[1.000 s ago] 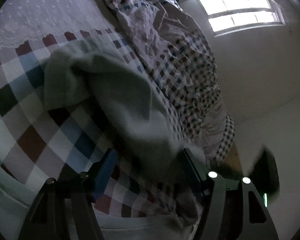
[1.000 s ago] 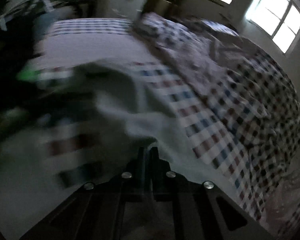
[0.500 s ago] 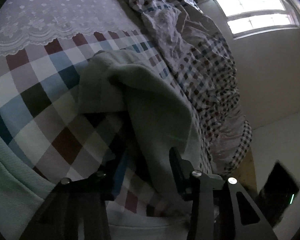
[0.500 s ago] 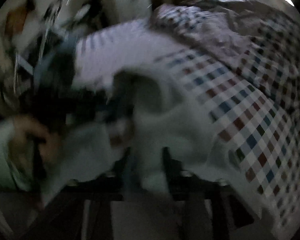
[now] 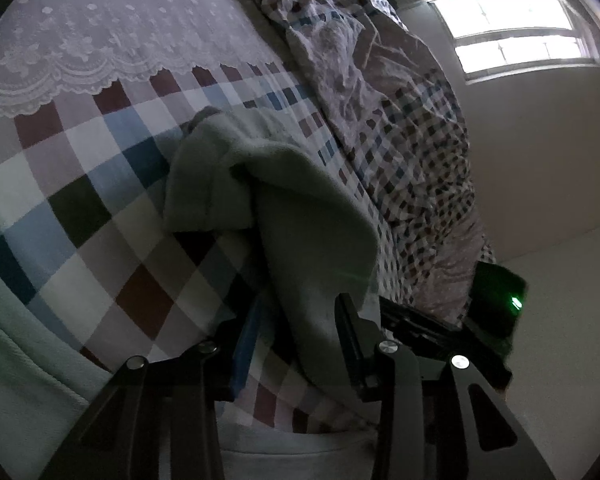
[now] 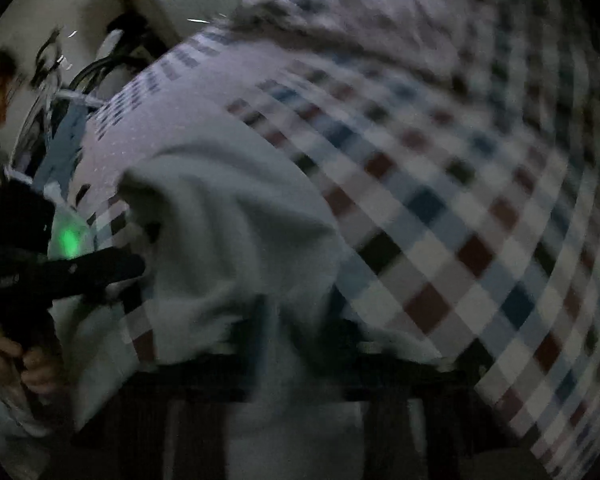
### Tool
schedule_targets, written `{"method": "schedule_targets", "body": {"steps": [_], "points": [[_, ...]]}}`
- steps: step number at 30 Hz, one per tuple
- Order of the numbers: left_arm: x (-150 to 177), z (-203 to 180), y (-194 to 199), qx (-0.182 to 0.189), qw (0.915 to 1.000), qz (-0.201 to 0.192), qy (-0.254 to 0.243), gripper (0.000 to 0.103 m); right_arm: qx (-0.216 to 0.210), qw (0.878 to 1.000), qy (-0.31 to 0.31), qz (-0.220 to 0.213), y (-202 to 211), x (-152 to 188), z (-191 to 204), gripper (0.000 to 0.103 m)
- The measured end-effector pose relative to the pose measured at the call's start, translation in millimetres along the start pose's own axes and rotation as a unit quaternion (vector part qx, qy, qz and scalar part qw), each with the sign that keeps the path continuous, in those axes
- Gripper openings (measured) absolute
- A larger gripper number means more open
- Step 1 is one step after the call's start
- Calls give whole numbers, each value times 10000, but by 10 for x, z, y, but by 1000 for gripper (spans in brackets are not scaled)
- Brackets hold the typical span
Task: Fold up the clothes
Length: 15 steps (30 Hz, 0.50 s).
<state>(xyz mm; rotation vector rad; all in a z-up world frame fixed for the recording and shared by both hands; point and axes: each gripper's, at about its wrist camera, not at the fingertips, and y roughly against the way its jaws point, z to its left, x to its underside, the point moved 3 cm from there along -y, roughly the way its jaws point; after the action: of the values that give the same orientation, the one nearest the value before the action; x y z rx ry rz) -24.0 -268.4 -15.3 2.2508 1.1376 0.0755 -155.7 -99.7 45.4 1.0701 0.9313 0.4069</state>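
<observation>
A pale green fleece garment (image 5: 312, 216) lies bunched on the checkered bed cover (image 5: 80, 200), one fold pulled up in a tent. In the left wrist view my left gripper (image 5: 300, 336) is shut on that raised fold, with the cloth filling the gap between its fingers. The right wrist view is dark and blurred. There the same garment (image 6: 228, 208) runs down between the fingers of my right gripper (image 6: 300, 340); they stand somewhat apart, and their hold is unclear. The left gripper's black body (image 6: 60, 272), with a green light, is at that view's left edge, a hand (image 6: 20, 360) below it.
A white lace-edged spread (image 5: 100, 40) covers the far part of the bed. A crumpled small-check quilt (image 5: 400, 120) is heaped along the bed's right side. A bright window (image 5: 512, 32) sits in the pale wall beyond. Cluttered dark objects (image 6: 80, 72) stand past the bed's far corner.
The left gripper's fingers have narrowed from wide apart onto the green fold and lifted it. The right gripper's fingers, shut a second ago, now stand apart, and that view has swung left.
</observation>
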Motion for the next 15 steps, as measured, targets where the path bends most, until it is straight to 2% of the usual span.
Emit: {"method": "schedule_targets", "body": {"steps": [3,6,10,15], "points": [[-25,1,56,21,10000,-58,13,45,378,9957,770,-357,227,22,518,9],[-53,14,183,-112,9997,-237,5,51,863,9804,1673,-587,416,129,1136,8],[-90,36,374,-335,9981,-511,-11,51,1133,9619,2452,-416,293,446,1736,8],[-49,48,608,-694,9956,-611,-141,51,1312,9529,2721,-258,-2,787,2087,15]]}}
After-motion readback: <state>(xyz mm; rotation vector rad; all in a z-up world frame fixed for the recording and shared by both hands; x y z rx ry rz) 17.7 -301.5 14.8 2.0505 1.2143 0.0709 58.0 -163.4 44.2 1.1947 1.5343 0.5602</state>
